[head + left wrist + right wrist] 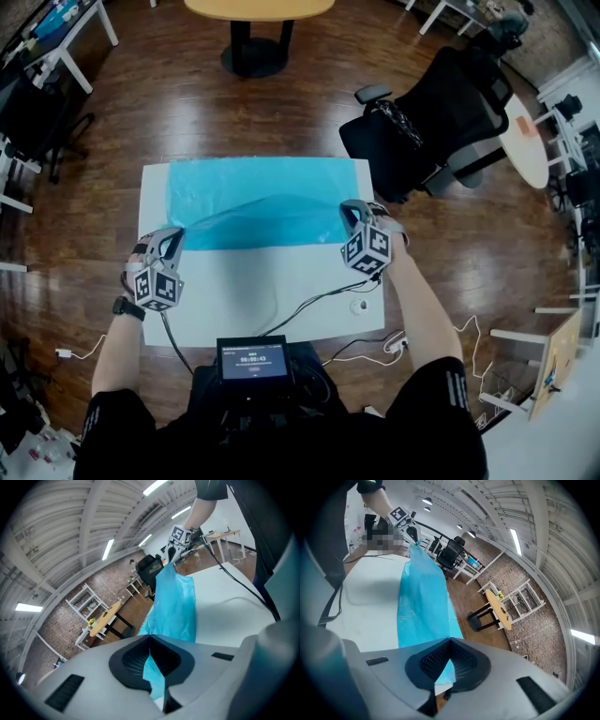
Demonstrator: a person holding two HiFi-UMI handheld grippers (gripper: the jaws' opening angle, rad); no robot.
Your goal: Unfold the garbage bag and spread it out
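Now | left gripper (174, 236) fingers pinch garbage bag (262, 199) | right gripper (350, 214) likewise | pinched corners hidden

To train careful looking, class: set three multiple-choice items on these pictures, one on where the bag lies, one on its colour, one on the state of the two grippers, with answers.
1. Where on the white table does the garbage bag mostly lie?
A. the far half
B. the near half
C. off it, on the floor

2. What colour is the bag?
A. black
B. blue
C. yellow

3. What state are the left gripper and right gripper in?
A. both open and empty
B. both shut on the bag
C. only the left holds it

Answers:
1 A, the head view shows it on the side away from the person.
2 B, it is blue in every view.
3 B, each gripper view shows fingers closed on blue film.
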